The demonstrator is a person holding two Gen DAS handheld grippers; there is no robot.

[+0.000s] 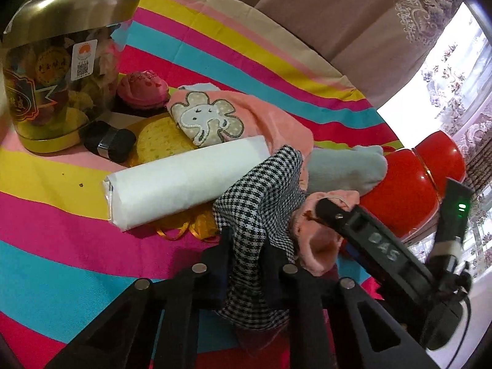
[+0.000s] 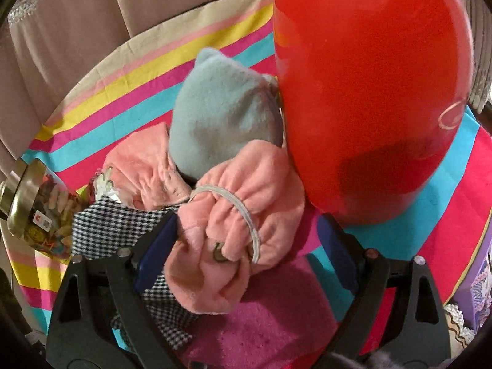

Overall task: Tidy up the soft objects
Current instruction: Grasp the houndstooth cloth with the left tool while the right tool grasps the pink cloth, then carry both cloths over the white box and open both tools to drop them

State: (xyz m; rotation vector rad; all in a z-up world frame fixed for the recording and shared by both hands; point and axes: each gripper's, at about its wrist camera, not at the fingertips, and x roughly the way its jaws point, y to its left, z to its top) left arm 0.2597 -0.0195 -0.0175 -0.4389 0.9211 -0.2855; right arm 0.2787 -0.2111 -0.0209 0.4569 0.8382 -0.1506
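1. Left wrist view: the left gripper (image 1: 246, 246) is clamping its jaws on the houndstooth cloth (image 1: 261, 196), which is lying just in front of the white roll (image 1: 184, 178) on the striped sheet (image 1: 61, 261).
2. The pink garment (image 1: 261, 117) is sitting behind the white roll, and the grey-blue fleece (image 1: 347, 169) is touching the red flask (image 1: 415, 178).
3. Right wrist view: the right gripper (image 2: 246, 246) is holding its jaws wide apart around the pink garment's (image 2: 233, 224) bunched waistband, beside the red flask (image 2: 369, 92).
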